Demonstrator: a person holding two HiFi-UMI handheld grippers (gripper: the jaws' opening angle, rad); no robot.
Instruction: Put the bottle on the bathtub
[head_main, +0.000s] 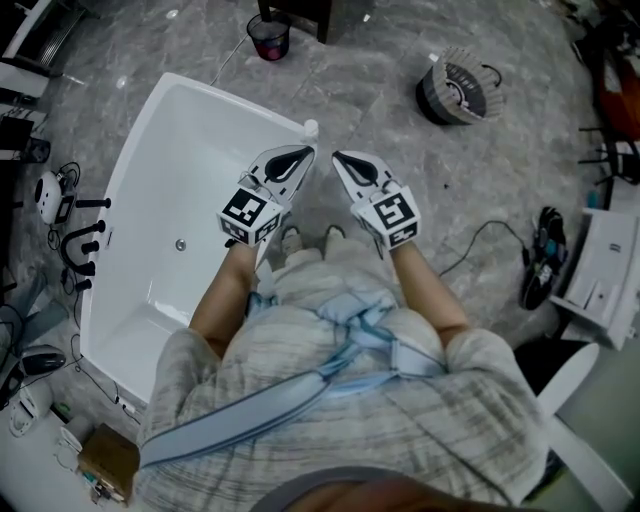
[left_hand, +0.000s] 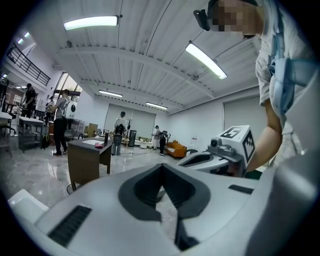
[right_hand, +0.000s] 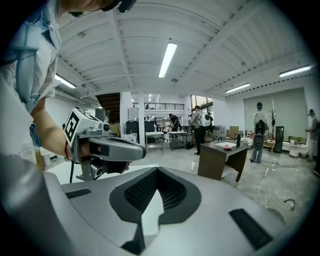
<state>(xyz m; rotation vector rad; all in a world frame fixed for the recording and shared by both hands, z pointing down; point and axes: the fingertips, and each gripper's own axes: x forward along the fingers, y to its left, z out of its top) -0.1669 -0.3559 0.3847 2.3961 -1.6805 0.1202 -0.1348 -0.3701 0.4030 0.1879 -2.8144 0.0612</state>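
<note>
Head view: a small white bottle (head_main: 310, 127), seen from above, stands on the corner of the rim of the white bathtub (head_main: 128, 190), at the end of the tub farther from the person. The left gripper (head_main: 300, 155) and the right gripper (head_main: 342, 158) are held side by side in front of the person's body. Their tips converge just short of the bottle in this view.

Left gripper view and right gripper view: each pair of jaws is pressed together, pad against pad, with nothing between them. Each view also shows the other gripper alongside, with its marker cube.

The tub's drain (head_main: 180, 243) is visible on its bare floor. The tub rests on a grey marbled floor (head_main: 380, 60). On this floor are a dark bucket (head_main: 268, 38) beyond the tub and a striped basket (head_main: 458, 92) to the right, well apart from the tub. A cardboard box (head_main: 108, 460) sits near the tub's close end.

A dark wooden desk (right_hand: 220, 160) and several standing people (left_hand: 61, 122) occupy the hall behind.
</note>
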